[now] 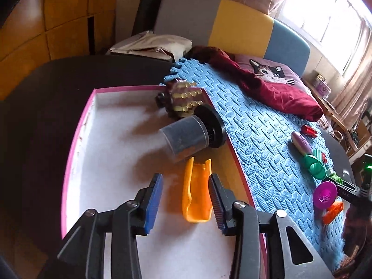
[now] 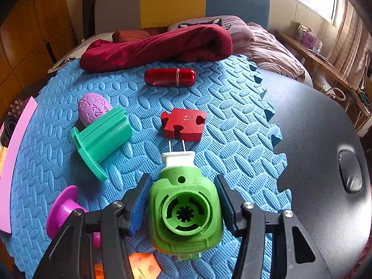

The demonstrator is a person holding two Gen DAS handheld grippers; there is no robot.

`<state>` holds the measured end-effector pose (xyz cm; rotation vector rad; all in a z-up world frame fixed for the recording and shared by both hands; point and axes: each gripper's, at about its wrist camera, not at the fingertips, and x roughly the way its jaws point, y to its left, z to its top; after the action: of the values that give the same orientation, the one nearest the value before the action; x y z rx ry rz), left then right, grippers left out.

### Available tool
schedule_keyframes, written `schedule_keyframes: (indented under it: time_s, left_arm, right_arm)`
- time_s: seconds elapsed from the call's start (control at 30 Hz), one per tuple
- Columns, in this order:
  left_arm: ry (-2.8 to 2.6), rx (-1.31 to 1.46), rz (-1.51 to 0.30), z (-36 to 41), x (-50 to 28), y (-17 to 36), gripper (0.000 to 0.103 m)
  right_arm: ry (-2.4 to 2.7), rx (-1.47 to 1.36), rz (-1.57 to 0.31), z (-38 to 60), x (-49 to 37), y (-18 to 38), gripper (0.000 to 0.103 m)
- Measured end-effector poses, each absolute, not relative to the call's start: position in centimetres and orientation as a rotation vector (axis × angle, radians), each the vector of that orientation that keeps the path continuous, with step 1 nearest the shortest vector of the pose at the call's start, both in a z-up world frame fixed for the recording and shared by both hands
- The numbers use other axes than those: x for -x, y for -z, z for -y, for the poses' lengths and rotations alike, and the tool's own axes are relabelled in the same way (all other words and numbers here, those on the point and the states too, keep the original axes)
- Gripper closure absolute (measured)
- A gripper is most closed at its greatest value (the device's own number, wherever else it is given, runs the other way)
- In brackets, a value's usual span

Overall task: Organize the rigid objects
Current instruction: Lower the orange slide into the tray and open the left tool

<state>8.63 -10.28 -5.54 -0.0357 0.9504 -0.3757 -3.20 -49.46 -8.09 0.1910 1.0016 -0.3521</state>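
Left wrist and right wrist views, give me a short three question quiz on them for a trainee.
1. True or false: the red puzzle piece lies in the pink-rimmed tray.
2. What lies between the left claw's fingers? A orange trough, B red capsule, C purple egg.
3. Fill in: the dark jar in the tray lies on its ____.
Key: 1 false, it lies on the blue mat; 2 A; 3 side.
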Motion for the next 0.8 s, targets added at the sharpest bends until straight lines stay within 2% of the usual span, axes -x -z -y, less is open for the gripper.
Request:
schedule_keyframes:
  time_s: [0.57,0.8]
  left_arm:
    - [0.282,-0.047,-0.809,7.3,-4.5,2.8,0.046]
    - [0.235,-0.047,-0.812,5.6,-4.4,2.9,0.046]
  right_arm:
    - [0.356,-0.157,-0.997,49.0,3.1,8.0,0.05]
    - [0.359,-0.155,-1.001,49.0,3.0,8.0,0.05]
